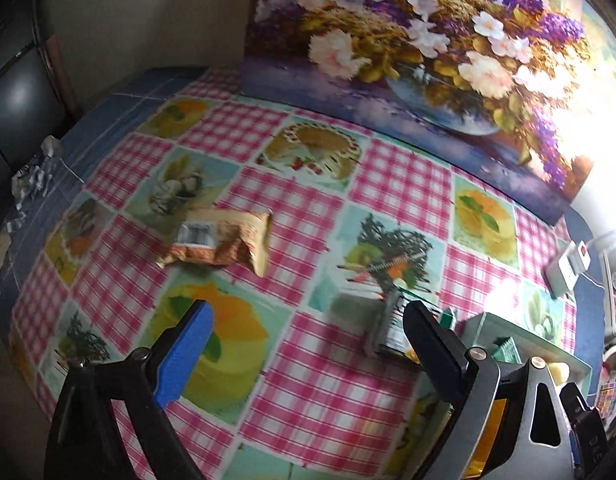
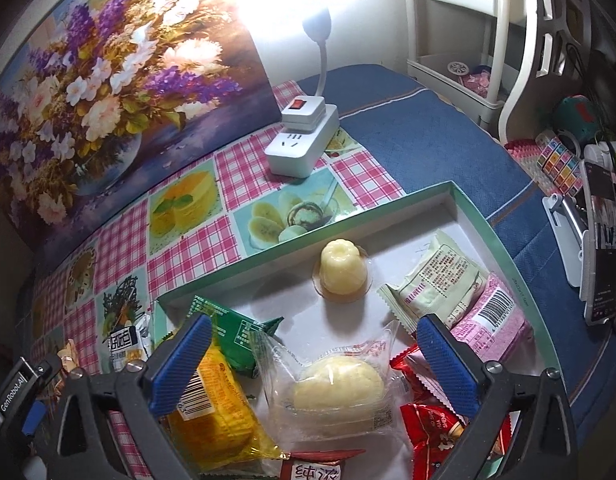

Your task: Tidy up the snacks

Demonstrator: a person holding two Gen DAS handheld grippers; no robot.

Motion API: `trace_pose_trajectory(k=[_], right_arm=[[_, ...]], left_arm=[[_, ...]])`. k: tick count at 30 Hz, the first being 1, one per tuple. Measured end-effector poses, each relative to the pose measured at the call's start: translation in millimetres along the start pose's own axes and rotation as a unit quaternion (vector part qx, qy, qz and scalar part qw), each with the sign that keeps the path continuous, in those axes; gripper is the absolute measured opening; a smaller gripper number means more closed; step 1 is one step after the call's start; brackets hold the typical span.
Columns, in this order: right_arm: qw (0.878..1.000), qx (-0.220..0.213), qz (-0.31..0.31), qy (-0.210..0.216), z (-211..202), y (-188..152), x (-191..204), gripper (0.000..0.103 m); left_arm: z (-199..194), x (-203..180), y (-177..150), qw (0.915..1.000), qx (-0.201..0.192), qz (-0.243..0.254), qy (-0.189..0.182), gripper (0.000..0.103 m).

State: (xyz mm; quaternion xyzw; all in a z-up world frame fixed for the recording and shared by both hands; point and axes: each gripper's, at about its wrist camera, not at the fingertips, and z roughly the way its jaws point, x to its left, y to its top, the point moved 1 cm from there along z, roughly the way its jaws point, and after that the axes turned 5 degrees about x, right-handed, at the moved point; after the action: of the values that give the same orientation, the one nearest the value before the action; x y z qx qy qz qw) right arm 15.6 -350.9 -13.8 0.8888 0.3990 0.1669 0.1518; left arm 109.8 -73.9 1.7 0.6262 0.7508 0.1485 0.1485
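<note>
My left gripper [image 1: 308, 340] is open and empty above the checked tablecloth. A gold-brown snack packet [image 1: 219, 240] lies ahead of it to the left. A black-and-white packet [image 1: 394, 328] stands by its right finger, next to the green-rimmed tray [image 1: 524, 332]. My right gripper [image 2: 312, 356] is open over the tray [image 2: 348, 224], above a clear-wrapped pale bun [image 2: 336, 388]. The tray also holds a jelly cup [image 2: 344, 272], a pale green packet [image 2: 440, 276], a pink packet [image 2: 488, 332], a red packet [image 2: 436, 428], a yellow packet [image 2: 215, 404] and a green packet [image 2: 235, 332].
A flower painting [image 1: 408, 40] leans at the table's back. A white power strip with a lamp [image 2: 299, 136] stands behind the tray. A phone on a stand [image 2: 600, 240] is at the right. Crumpled wrappers [image 1: 31, 176] lie at the table's left edge.
</note>
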Motion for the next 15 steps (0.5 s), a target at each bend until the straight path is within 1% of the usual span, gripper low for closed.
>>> trace_pose_trajectory(k=[3,6,9,12,15], right_arm=[[1.000,-0.010,-0.004,0.005,-2.6,0.6,3.3,0.103],[0.999,-0.030,-0.006,0.019,-9.0,0.7,7.1,0.103],[0.999,-0.041,-0.007,0.025,-13.0,0.7,12.1,0.103],[0.999,-0.043,-0.011,0.025,-14.8,-0.3,16.6,0.103],[0.999,-0.048,-0.018,0.017,-19.0,-2.0,22.7,0.103]], left_arm=[[-2.0,4.2,1.8,0.9999,-0.008,0.002,0.006,0.096],[-3.1,8.2,3.4,0.9999,-0.013,-0.003,0.004,0.096],[-3.6,12.8,5.1,0.9998,-0.016,-0.008,0.004,0.096],[-3.2,18.1,6.2,0.9998,-0.016,-0.012,0.005,0.096],[0.0,24.5,9.4,0.9999,-0.002,-0.005,-0.009,0.096]])
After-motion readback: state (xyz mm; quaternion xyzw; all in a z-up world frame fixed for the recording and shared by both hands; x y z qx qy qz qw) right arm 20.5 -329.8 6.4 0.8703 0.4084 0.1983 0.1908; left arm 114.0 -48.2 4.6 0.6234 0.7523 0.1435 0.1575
